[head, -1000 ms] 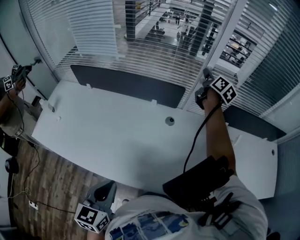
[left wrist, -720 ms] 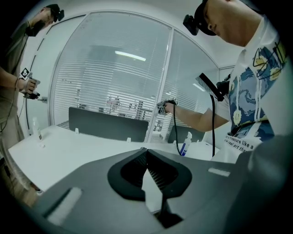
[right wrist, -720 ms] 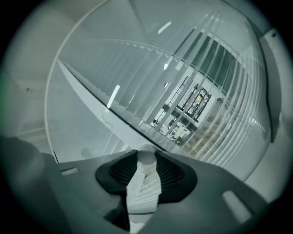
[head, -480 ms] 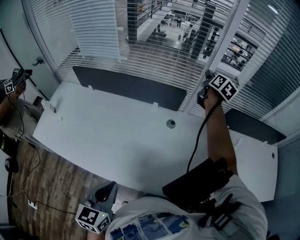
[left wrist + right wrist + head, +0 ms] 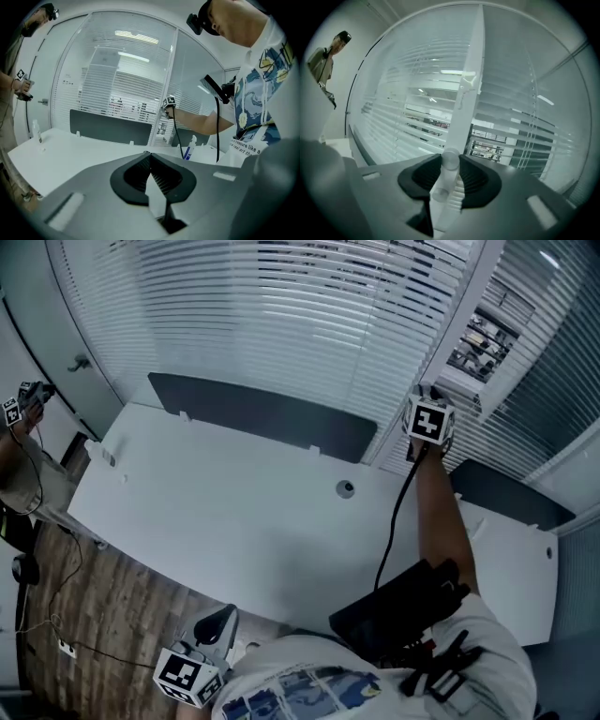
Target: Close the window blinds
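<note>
White slatted blinds cover the window behind the white desk; their slats lie nearly flat, and only a strip right of the window post still shows the hall beyond. My right gripper is raised at that post, shut on the blinds' clear tilt wand, which runs between the jaws in the right gripper view. My left gripper hangs low by my body below the desk's front edge. In the left gripper view its jaws meet at the tips with nothing in them.
A dark panel stands along the desk's back edge and a round grommet sits in the desktop. A spray bottle stands on the desk at the right. Another person with grippers stands at the far left.
The left blind's slats have turned shut, hiding the hall that showed through them. My right gripper has twisted at the wand; the left gripper has barely moved.
</note>
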`<control>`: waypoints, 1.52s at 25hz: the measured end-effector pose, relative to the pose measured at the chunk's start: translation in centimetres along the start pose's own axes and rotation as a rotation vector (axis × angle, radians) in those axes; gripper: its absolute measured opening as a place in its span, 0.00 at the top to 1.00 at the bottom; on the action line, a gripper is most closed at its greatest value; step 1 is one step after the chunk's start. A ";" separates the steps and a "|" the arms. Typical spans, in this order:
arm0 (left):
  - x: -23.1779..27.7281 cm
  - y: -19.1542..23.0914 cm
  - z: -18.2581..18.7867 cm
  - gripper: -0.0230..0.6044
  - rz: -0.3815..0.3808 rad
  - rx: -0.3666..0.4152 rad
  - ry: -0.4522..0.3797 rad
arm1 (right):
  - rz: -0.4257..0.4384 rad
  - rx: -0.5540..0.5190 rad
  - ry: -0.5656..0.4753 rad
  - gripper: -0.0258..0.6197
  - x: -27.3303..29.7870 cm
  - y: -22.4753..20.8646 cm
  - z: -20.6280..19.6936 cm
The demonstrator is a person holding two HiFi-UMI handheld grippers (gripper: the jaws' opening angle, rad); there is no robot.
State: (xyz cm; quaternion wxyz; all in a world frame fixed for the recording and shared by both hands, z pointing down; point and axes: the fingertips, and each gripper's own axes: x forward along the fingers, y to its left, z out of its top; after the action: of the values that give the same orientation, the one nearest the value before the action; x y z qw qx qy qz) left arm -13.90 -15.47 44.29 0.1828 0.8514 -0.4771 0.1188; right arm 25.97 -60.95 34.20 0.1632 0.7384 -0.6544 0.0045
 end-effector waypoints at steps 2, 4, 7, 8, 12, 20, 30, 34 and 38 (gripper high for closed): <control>0.1 0.0 0.2 0.95 -0.004 0.004 -0.002 | 0.019 0.114 0.000 0.77 0.0 -0.4 -0.6; 0.0 0.0 0.4 0.95 -0.001 0.005 -0.001 | 0.079 0.313 -0.014 0.76 0.0 -0.5 -1.0; 0.0 0.0 0.2 0.95 -0.003 0.007 0.001 | 0.196 0.693 -0.007 0.76 0.0 -0.2 -1.9; 0.1 -0.1 0.2 0.95 -0.007 0.008 -0.001 | 0.222 0.800 -0.002 0.76 0.0 -0.1 -2.0; 0.1 -0.2 0.3 0.95 -0.007 0.007 -0.002 | 0.295 1.095 -0.017 0.76 -0.1 0.0 -2.2; 0.5 -0.2 0.2 0.95 -0.018 0.003 0.001 | 0.387 1.394 -0.053 0.76 0.1 -0.5 -1.9; 1.1 -0.3 -0.1 0.95 -0.028 0.007 0.003 | 0.344 1.314 -0.045 0.77 1.0 -1.3 -2.0; 1.0 -0.2 0.2 0.95 -0.019 0.000 0.003 | 0.287 1.110 -0.023 0.77 0.8 -1.2 -1.8; 0.9 -0.2 0.4 0.95 -0.010 -0.005 0.008 | 0.207 0.867 0.011 0.77 0.8 -1.1 -1.5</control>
State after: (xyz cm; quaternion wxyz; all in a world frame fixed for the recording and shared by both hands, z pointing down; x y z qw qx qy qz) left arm -13.28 -16.25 44.26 0.1873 0.8527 -0.4726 0.1203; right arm 27.45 -61.24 35.55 -0.1593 0.6693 -0.6616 0.2983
